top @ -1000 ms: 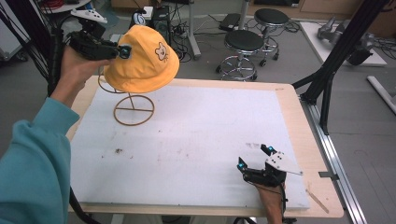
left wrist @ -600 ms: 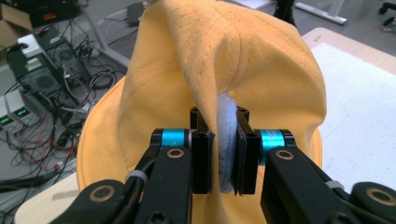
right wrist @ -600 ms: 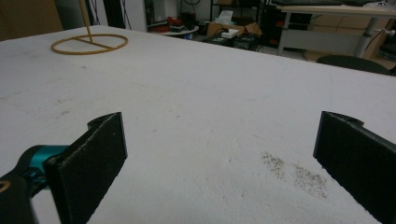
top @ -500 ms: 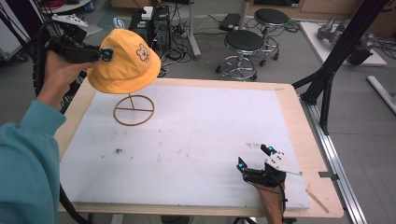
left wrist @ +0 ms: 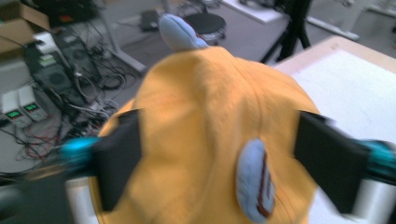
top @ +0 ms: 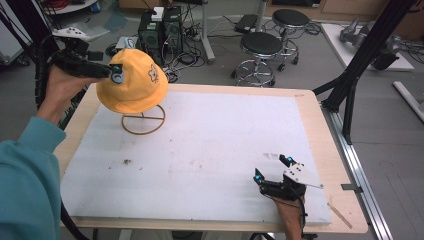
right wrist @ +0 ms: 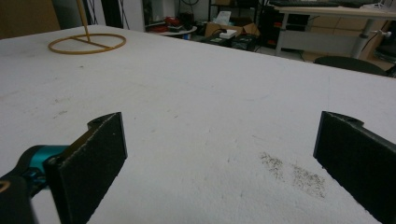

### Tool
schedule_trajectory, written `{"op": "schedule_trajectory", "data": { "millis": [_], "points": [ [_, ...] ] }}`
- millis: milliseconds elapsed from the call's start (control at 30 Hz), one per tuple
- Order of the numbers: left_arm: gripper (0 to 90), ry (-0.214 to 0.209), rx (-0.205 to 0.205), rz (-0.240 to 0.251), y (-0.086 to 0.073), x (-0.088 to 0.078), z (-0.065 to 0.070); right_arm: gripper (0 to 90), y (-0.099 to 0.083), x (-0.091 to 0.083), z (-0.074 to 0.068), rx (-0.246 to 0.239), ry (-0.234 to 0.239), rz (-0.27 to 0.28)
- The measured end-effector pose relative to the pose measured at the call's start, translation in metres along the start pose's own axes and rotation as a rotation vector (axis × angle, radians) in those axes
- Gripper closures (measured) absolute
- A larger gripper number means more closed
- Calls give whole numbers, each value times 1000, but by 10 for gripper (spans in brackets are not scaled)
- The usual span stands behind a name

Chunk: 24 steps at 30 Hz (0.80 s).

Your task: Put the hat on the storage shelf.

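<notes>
A yellow bucket hat (top: 132, 85) with a small bear patch sits on top of a thin gold wire stand (top: 143, 120) at the far left of the white board. My left gripper (top: 117, 75) is at the hat's left side, held level. In the left gripper view its jaws have just been opening and stand wide on either side of the hat (left wrist: 210, 121), the left gripper (left wrist: 224, 163) no longer pinching the cloth. My right gripper (top: 273, 168) rests open near the front right of the board, nothing between its jaws (right wrist: 224, 158). The stand's ring (right wrist: 86, 43) lies far off.
The white board (top: 210, 150) covers a wooden table. Beyond the far edge stand two stools (top: 260, 45) and computer cases (top: 160, 30) with cables. A black frame leg (top: 360, 65) rises at the right. A dark smudge (right wrist: 294, 175) marks the board.
The left hand carried the hat leftward and down onto the stand. Its jaws, shut on the hat before, now stand apart. The right gripper has kept still.
</notes>
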<state>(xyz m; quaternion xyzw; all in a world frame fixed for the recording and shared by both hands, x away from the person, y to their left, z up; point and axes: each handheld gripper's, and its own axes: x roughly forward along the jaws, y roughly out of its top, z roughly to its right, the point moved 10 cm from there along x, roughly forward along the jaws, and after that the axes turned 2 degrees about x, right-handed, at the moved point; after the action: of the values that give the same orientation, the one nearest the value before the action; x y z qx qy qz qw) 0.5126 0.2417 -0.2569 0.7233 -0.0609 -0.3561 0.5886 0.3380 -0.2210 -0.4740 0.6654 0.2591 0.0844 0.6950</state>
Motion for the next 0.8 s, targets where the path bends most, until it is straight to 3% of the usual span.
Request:
{"op": "schedule_trajectory", "data": {
  "millis": [100,267,467,667,800],
  "points": [
    [64,-20,0,27,-5,-2,2,14,0,0,0,4,0,2],
    [64,-29,20,124,-8,-15,9,14,1,0,1,4,1,8],
    [64,-45,27,232,-32,-41,30,14,0,0,0,6,5,4],
    [64,-100,36,251,-67,-57,56,14,0,0,0,5,2,2],
    [64,-125,32,241,-85,-59,64,14,0,0,1,8,2,2]
  ]
}}
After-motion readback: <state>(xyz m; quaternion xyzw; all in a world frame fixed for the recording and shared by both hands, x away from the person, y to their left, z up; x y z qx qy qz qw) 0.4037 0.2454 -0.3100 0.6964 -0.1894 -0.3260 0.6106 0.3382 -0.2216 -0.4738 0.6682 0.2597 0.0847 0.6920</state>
